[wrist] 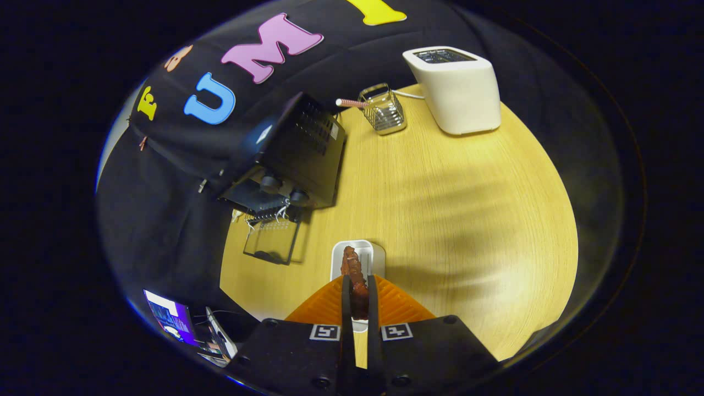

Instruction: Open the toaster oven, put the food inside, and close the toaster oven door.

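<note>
My gripper (358,281) is shut on a long reddish-brown piece of food (352,272), which sticks out ahead of the fingertips. It hangs over a small white rectangular dish (376,257) on the wooden table (451,220). The black toaster oven (294,154) stands beyond and to the left of the fingers, tilted in the view. Its glass door (272,242) is folded down open in front of it, and a wire rack shows at the mouth.
A white pop-up toaster (455,91) stands at the far side of the table. Beside it is a small wire basket (384,110) with a striped stick poking out. Black cloth walls the booth behind. A laptop screen (168,322) glows below the table edge at the left.
</note>
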A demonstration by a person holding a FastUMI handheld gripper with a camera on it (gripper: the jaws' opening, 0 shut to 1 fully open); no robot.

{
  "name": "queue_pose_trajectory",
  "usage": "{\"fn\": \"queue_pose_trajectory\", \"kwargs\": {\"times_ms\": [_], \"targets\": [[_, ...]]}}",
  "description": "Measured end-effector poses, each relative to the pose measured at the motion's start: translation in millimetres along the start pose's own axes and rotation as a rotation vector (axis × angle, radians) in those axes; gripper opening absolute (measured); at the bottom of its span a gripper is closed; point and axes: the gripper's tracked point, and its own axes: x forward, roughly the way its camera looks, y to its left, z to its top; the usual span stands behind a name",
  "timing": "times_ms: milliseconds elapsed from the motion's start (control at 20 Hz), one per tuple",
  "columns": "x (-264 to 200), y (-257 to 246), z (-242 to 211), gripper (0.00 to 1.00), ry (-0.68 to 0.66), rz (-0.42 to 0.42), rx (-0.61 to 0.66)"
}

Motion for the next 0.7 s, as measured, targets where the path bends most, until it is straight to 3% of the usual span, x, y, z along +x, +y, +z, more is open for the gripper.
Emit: {"fn": "queue_pose_trajectory", "kwargs": {"times_ms": [400,700], "targets": [[-23.3,121.2,-1.6,0.12,-0.197,0.059,-0.008],[23.5,216.2,-7.8,0.12,-0.261,0.136,-0.004]]}}
